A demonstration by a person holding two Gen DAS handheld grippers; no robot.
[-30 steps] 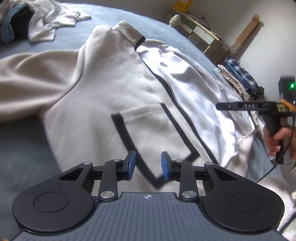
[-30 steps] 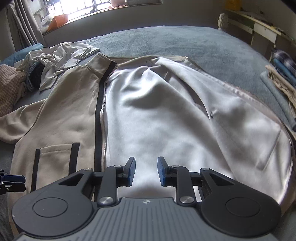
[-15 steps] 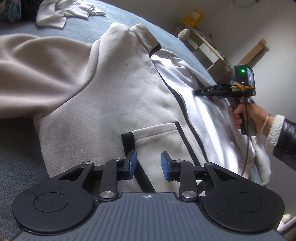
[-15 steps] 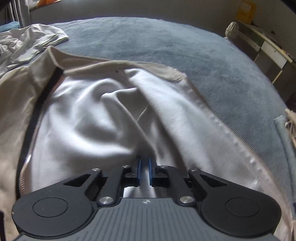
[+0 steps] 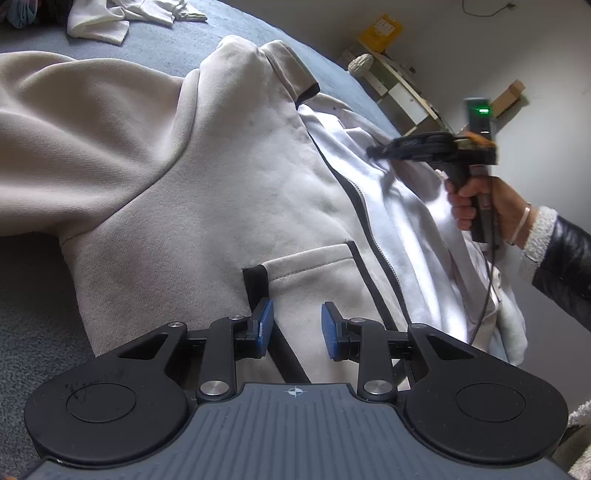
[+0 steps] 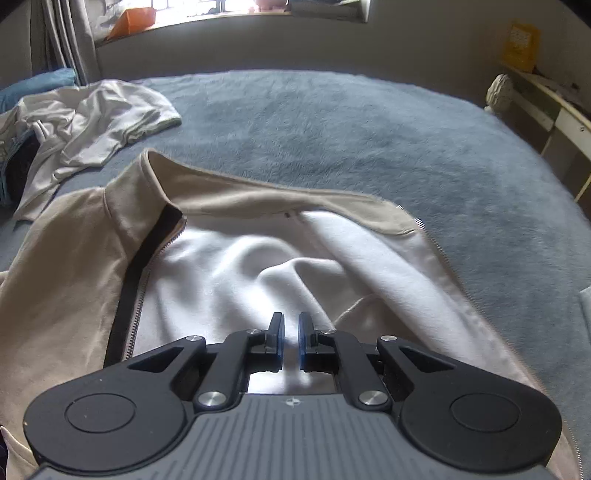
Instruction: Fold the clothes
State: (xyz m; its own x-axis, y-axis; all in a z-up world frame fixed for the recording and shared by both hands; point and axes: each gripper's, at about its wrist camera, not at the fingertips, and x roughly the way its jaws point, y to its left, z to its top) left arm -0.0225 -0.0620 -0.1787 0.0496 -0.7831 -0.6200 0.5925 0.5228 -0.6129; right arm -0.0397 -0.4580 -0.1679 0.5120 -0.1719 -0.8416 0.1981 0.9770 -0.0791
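Note:
A beige zip jacket [image 5: 221, 177] lies open on the bed, its white lining [image 6: 229, 280] facing up on the right half. My left gripper [image 5: 297, 328] hovers low over the black-trimmed pocket [image 5: 314, 280], open, with nothing pinched between its blue pads. My right gripper [image 6: 290, 339] is shut on a raised ridge of the white lining below the collar [image 6: 155, 173]. In the left wrist view the right gripper [image 5: 373, 150] reaches onto the lining, with a person's hand [image 5: 476, 206] on its handle. The dark zipper [image 5: 369, 221] runs between the two halves.
The blue-grey plush bed cover [image 6: 351, 129] spreads beyond the jacket. Crumpled pale clothes [image 6: 85, 125] lie at the far left by a blue pillow [image 6: 37, 85]. A low shelf unit [image 6: 546, 99] stands at the right, and a window sill [image 6: 221, 14] runs along the back.
My right gripper closed its jaws and travelled up the lining toward the collar, where a fold now rises into it. My left gripper sank closer to the pocket, still open.

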